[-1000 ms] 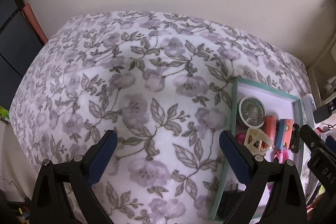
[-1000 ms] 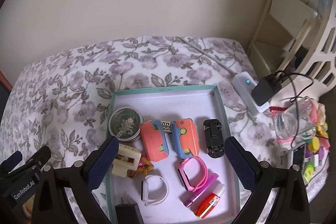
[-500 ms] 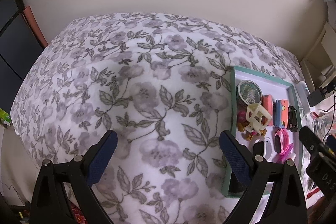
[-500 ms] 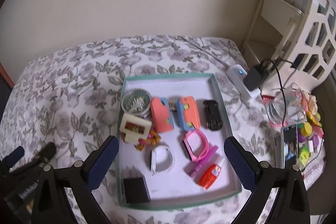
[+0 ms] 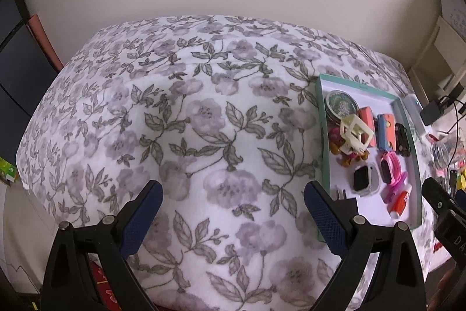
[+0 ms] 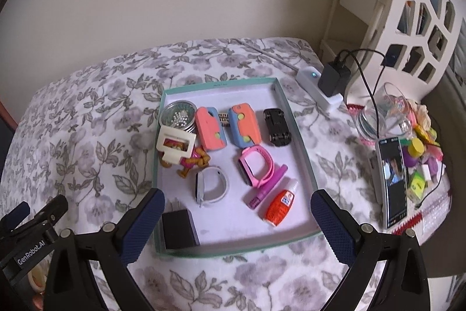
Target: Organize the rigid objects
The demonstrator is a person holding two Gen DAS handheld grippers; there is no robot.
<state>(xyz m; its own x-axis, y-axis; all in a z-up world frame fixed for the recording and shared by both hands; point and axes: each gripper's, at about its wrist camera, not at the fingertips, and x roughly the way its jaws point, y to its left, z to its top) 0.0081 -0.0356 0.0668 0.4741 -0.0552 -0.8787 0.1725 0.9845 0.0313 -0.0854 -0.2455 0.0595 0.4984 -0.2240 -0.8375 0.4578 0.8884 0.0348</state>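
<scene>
A teal-rimmed tray (image 6: 297, 136) lies on the floral cloth (image 6: 87, 142) and holds a round tin (image 6: 177, 114), two orange-and-blue cases (image 6: 210, 128), a black toy car (image 6: 277, 126), a pink watch (image 6: 256, 165), a white watch (image 6: 210, 188), a glue bottle (image 6: 280, 205), a black charger (image 6: 177, 228) and a cream frame toy (image 6: 174, 146). My right gripper (image 6: 237, 219) is open and empty, above the tray's near edge. My left gripper (image 5: 233, 212) is open and empty over bare cloth, left of the tray (image 5: 323, 153).
Right of the tray are a white power strip with a black plug (image 6: 332, 79), a glass jar (image 6: 384, 112), a phone (image 6: 394, 179) and small colourful items (image 6: 422, 162). A white lattice shelf (image 6: 413, 5) stands at the back right. A wall lies behind the cloth.
Both grippers have pulled back and risen from the tray, which now looks smaller and further away in both views. Both stay open and empty.
</scene>
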